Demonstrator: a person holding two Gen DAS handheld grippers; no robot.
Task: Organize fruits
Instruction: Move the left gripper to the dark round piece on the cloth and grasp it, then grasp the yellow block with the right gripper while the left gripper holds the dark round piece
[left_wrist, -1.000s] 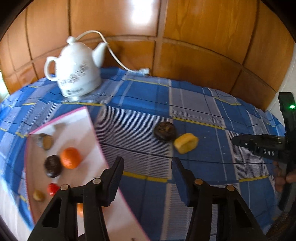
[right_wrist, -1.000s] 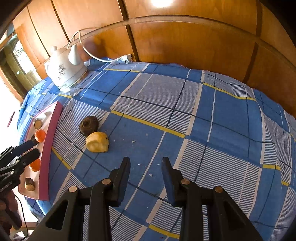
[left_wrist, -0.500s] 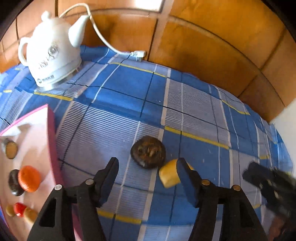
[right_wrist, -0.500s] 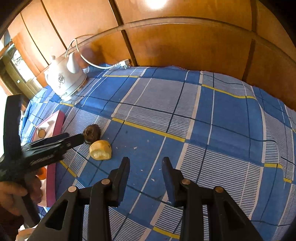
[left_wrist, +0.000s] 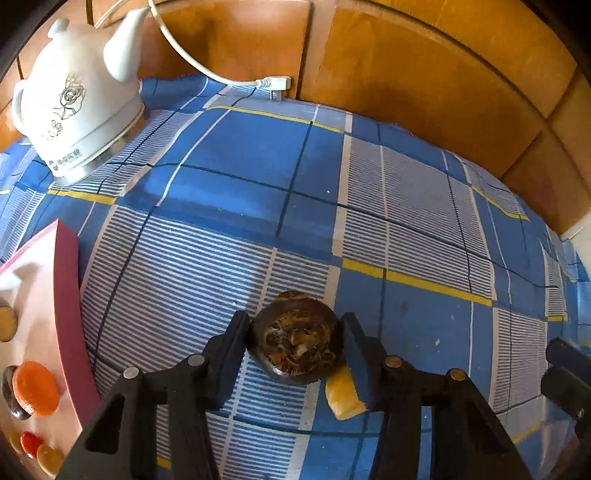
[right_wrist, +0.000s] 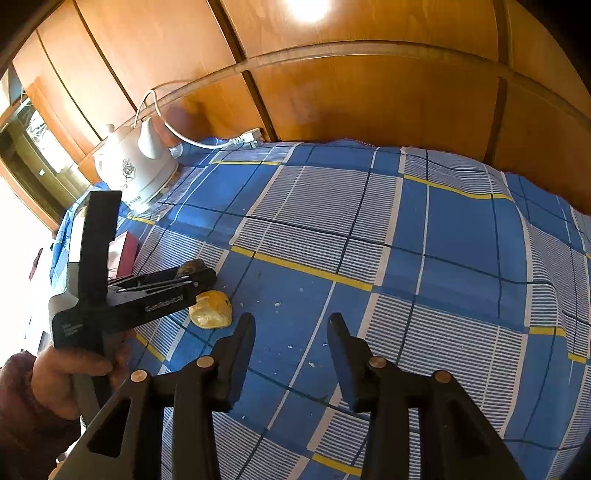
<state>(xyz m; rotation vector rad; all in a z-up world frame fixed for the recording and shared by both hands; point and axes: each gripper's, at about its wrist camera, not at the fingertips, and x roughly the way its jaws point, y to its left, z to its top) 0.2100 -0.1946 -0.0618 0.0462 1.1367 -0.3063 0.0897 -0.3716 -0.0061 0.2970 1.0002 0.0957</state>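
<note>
A dark brown round fruit (left_wrist: 297, 341) lies on the blue checked cloth between the fingers of my left gripper (left_wrist: 295, 339), which is open around it with small gaps on both sides. A yellow fruit piece (left_wrist: 343, 398) lies just beside it, partly behind the right finger. In the right wrist view the left gripper (right_wrist: 192, 280) covers most of the dark fruit (right_wrist: 190, 267), and the yellow piece (right_wrist: 210, 314) lies in front. My right gripper (right_wrist: 291, 339) is open and empty above the cloth, right of the yellow piece.
A pink tray (left_wrist: 66, 295) at the left holds an orange fruit (left_wrist: 35, 387) and several small fruits. A white kettle (left_wrist: 77, 99) with its cord stands at the back left. Wooden panels (left_wrist: 406, 74) rise behind the table.
My left gripper has moved forward and down until its open fingers stand on either side of the dark fruit. The right gripper has stayed about where it was.
</note>
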